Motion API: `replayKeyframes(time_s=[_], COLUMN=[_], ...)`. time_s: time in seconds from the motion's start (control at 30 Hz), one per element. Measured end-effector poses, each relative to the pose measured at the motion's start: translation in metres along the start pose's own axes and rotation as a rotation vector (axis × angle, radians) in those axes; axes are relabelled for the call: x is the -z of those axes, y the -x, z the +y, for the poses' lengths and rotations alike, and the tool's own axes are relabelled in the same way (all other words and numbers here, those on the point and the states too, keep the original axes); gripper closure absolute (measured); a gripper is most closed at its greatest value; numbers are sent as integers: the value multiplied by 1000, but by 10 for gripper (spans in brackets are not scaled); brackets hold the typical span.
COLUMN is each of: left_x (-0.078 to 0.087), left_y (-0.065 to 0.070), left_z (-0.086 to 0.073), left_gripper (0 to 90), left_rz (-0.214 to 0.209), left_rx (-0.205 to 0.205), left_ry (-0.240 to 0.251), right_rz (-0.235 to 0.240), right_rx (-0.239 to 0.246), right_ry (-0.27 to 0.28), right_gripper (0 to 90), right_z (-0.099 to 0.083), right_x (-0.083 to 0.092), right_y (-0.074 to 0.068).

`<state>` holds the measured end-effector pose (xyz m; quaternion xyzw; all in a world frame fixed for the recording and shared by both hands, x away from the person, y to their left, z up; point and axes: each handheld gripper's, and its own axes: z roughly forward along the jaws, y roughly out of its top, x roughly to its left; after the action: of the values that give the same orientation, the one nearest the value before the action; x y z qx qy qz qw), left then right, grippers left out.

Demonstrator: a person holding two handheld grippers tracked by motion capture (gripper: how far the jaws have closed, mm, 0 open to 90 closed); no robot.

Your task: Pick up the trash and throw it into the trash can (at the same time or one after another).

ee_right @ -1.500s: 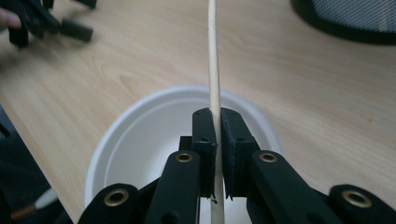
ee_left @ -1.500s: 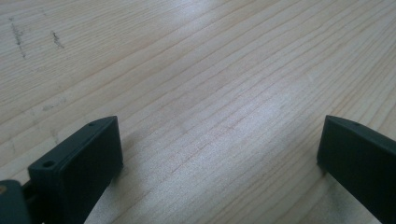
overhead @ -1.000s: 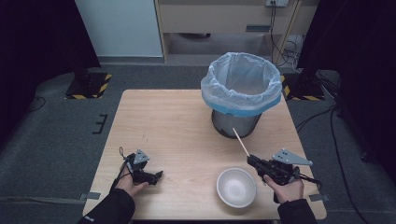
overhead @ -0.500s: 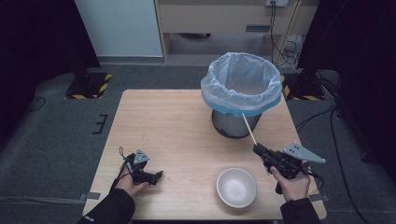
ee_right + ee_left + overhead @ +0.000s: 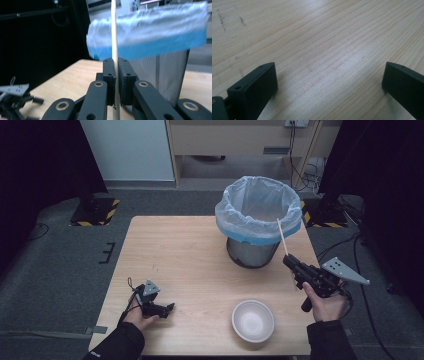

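My right gripper [image 5: 289, 260] [image 5: 116, 65] is shut on a thin pale wooden stick [image 5: 282, 235] [image 5: 114, 32]. The stick rises from the jaws toward the rim of the mesh bin [image 5: 252, 251] [image 5: 170, 70], whose light blue bag [image 5: 257, 210] [image 5: 155, 32] folds over its top. The right gripper hangs above the table's right side, just beside the bin. A white bowl [image 5: 253, 320] sits near the front edge, left of the right hand. My left gripper [image 5: 167, 308] [image 5: 329, 82] rests low at the front left, jaws wide apart over bare wood, nothing between them.
The wooden table [image 5: 185, 260] stands on grey carpet. Behind it are a white panel [image 5: 127, 150] and a low shelf [image 5: 240, 140]. Black stands with yellow-striped bases [image 5: 95, 212] flank the table, and cables [image 5: 350, 245] trail at the right.
The right gripper has risen with the stick and moved toward the bin, so the stick's tip now reaches the bin's rim. The left gripper has stayed put.
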<state>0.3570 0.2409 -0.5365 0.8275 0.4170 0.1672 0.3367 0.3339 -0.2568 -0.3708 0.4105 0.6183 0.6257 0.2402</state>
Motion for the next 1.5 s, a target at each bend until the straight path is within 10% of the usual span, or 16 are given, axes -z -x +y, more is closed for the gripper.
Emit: replayKeyframes(time_s=[0.67, 1.5], left_x=[0, 0], left_y=[0, 1], left_z=[0, 0], left_gripper=[0, 0], left_rz=[2, 3], left_rx=[2, 3], left_ry=[1, -1], right_rz=[-10, -55], right_rx=[0, 66], right_ry=[125, 157], right_gripper=[856, 856], right_z=[40, 85], right_x=[-14, -56], right_y=[8, 16])
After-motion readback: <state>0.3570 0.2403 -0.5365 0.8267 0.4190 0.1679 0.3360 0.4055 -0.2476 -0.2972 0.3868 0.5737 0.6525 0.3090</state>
